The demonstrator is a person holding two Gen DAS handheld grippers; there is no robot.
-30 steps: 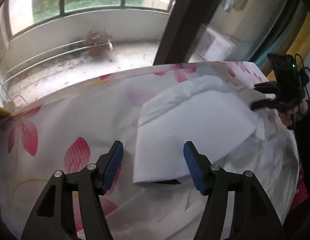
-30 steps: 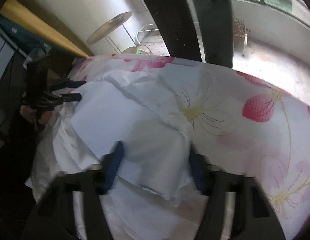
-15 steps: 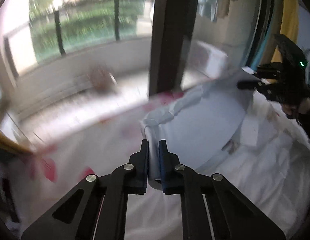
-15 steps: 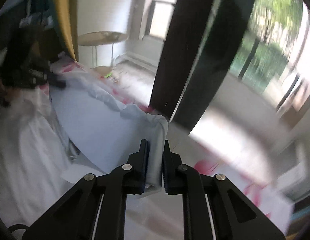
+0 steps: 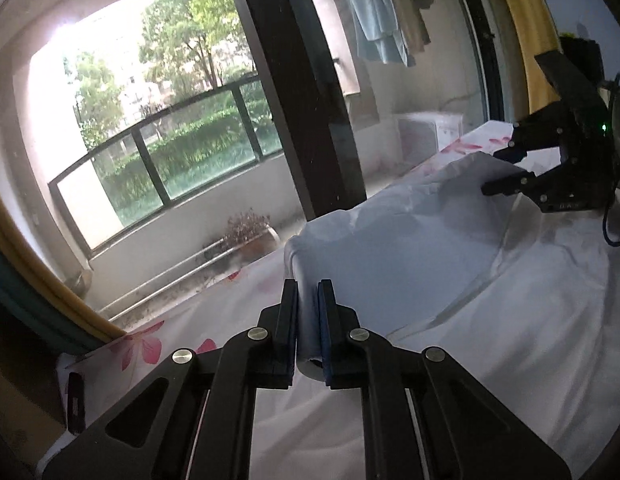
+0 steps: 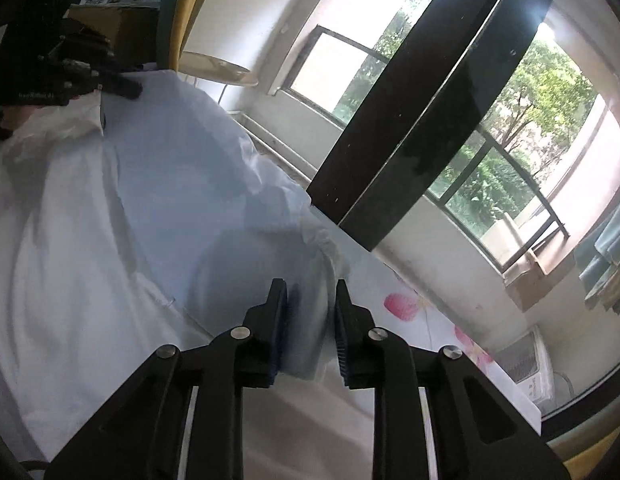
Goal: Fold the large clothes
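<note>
From my left camera, going left to right: a window (image 5: 157,128) with a dark railing and trees behind it, a yellow curtain (image 5: 37,268) along the left border, a potted plant (image 5: 247,230) on the balcony floor, then a dark door post (image 5: 293,92). Below these lies the bed (image 5: 181,332), covered with a sheet printed with pink flowers. My left gripper (image 5: 307,312) is narrow and clamped on the near corner of the white garment (image 5: 410,256); the cloth is bunched between the blue pads and rises from there as a lifted fold across the bed towards the right. At the far right of this view my right gripper (image 5: 506,172) stands at the other end of that fold, with the cloth's edge at its fingers (image 5: 510,154). Light clothes (image 5: 378,20) hang above, beyond the glass.

From my right camera, left to right: my left gripper (image 6: 121,84) sits at the top left on the garment's (image 6: 169,184) far corner, a hand (image 6: 9,120) partly visible beneath it. The white cloth spreads across the left and middle of the bed. My right gripper (image 6: 307,312) has a fold of it between its jaws, which are opening; the cloth touches the left pad, with a gap on the right. The flowered sheet (image 6: 406,308) shows right of the fingers, near the bed's edge. Behind are the door post (image 6: 430,112) and windows (image 6: 522,152).
</note>
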